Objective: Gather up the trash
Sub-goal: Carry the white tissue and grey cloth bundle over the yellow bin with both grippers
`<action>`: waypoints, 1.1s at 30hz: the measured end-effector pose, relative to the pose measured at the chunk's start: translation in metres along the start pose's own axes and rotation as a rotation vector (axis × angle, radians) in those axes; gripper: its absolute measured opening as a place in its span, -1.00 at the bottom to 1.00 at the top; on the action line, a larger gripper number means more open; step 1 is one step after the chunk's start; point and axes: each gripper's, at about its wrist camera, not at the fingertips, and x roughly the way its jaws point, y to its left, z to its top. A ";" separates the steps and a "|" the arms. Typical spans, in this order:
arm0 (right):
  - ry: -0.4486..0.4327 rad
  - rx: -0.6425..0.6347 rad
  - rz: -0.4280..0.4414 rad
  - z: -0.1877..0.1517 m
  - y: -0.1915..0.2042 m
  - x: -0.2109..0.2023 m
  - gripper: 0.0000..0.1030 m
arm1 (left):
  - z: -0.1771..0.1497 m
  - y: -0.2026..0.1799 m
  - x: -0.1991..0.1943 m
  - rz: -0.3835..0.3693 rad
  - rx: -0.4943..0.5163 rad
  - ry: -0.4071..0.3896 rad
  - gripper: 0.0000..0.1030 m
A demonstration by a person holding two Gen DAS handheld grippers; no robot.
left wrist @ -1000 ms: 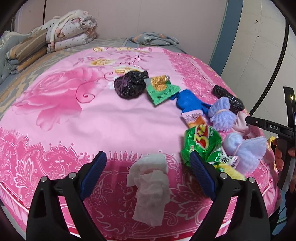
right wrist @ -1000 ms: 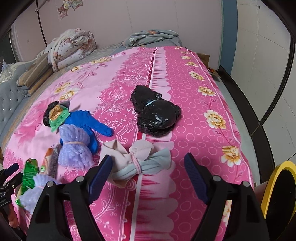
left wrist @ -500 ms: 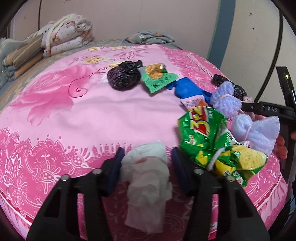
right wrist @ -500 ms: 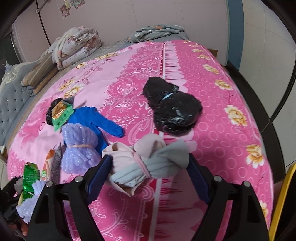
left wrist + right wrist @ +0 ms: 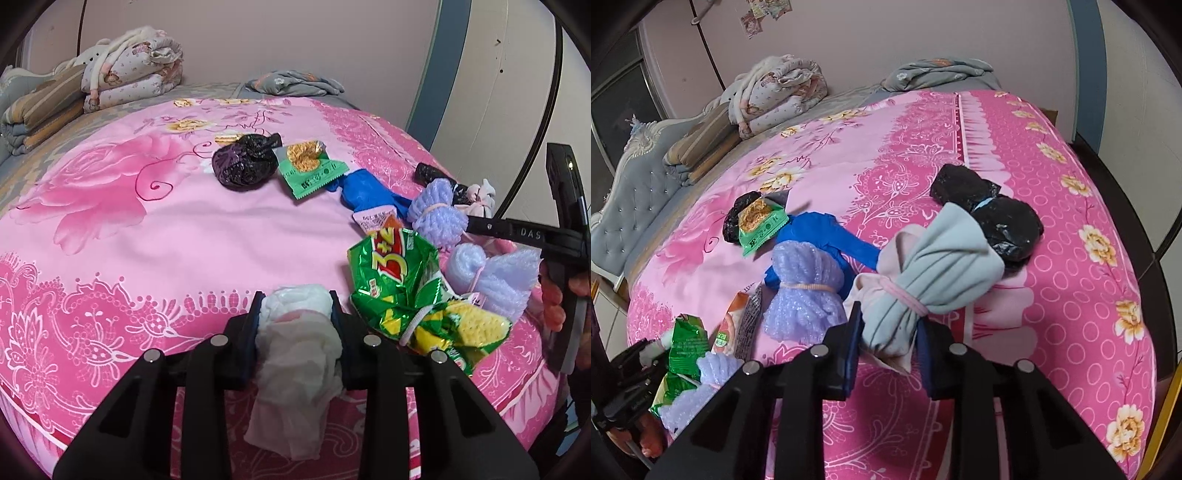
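On the pink flowered bedspread (image 5: 184, 236), my left gripper (image 5: 295, 299) is closing, and its pads press both sides of a crumpled white tissue (image 5: 295, 362) at the bed's near edge. My right gripper (image 5: 888, 317) is closing too, pinching the lower end of a grey and pink cloth bundle (image 5: 934, 266) tied with a pink band. Loose trash lies between them: a green snack bag (image 5: 399, 280), purple foam bundles (image 5: 805, 295), a blue glove (image 5: 820, 232), a green wrapper (image 5: 310, 170) and a small black bag (image 5: 243, 164). A larger black bag (image 5: 1004, 225) sits just behind the cloth bundle.
Folded quilts (image 5: 129, 77) and grey clothes (image 5: 295, 81) lie at the far end of the bed by the wall. A grey tufted headboard (image 5: 635, 177) stands at the left. The bed drops off on the right, with a yellow rim (image 5: 1171, 406) below.
Both pairs of jaws have closed from wide apart. The left now grips the tissue. The right came closer to the cloth bundle and clamped it, tipping it upward.
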 end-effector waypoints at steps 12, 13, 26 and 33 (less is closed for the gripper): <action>-0.079 0.000 0.006 0.002 -0.007 -0.064 -0.53 | 0.014 -0.003 -0.042 0.029 0.001 -0.071 -0.40; -0.090 -0.001 0.006 0.002 -0.008 -0.074 -0.53 | 0.016 -0.006 -0.046 0.034 0.005 -0.077 -0.40; -0.233 0.022 -0.039 0.008 -0.030 -0.185 -0.53 | 0.059 -0.078 -0.093 -0.017 0.102 -0.174 -0.40; -0.315 0.062 -0.094 0.009 -0.059 -0.240 -0.53 | 0.087 -0.139 -0.113 -0.092 0.172 -0.224 -0.40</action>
